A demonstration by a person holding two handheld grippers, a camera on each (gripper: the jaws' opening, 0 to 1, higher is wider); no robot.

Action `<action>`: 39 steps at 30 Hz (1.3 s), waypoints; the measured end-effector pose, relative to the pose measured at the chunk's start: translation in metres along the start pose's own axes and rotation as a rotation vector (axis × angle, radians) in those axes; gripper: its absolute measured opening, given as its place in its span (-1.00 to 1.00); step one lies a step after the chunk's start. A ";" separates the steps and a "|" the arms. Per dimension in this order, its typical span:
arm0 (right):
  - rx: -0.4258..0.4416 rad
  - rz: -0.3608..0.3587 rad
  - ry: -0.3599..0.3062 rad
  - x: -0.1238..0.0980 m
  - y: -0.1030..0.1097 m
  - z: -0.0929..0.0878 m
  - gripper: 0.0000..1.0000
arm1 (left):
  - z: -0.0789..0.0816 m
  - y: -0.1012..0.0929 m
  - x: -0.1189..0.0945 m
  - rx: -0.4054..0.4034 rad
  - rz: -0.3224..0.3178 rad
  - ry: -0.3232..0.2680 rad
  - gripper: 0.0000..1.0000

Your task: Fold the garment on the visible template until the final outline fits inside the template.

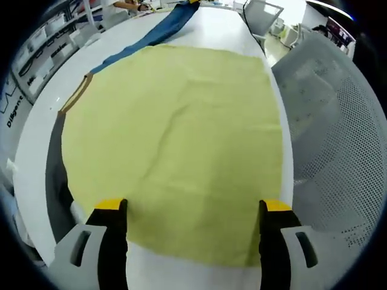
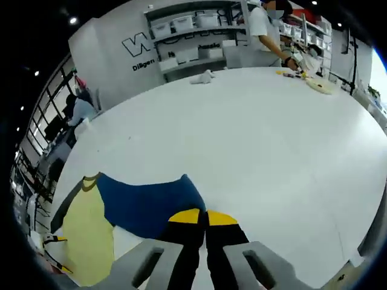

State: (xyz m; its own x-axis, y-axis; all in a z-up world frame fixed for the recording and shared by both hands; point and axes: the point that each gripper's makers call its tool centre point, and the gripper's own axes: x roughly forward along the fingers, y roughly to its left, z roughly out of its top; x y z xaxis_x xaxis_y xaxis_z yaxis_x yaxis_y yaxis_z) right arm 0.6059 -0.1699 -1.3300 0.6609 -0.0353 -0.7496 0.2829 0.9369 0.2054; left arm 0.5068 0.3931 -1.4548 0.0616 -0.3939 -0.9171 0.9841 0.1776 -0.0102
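On the white table point(image 1: 205, 30), a soft yellow sheet point(image 1: 175, 145) overlaps the blue garment point(image 2: 148, 205), whose edge the right gripper point(image 2: 203, 215) pinches; the left gripper point(image 1: 193, 208) gapes wide, empty.

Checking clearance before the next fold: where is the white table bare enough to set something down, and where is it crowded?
The white table is bare between the blue garment and the far edge, where a person works among small items. A bare strip lies between the open left gripper jaws. Crowded: the yellow garment beside the mesh chair.
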 end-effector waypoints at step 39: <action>-0.552 0.214 0.057 0.039 0.085 -0.100 -0.25 | 0.003 -0.006 0.002 -0.037 0.016 0.025 0.76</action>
State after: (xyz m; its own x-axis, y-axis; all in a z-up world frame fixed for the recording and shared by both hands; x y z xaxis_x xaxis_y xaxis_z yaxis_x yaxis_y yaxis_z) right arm 0.5861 -0.0566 -1.4050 0.6208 0.1788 -0.7633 -0.2657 0.9640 0.0097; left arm 0.5017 0.3885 -1.4553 0.0722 -0.3682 -0.9269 0.9761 0.2172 -0.0102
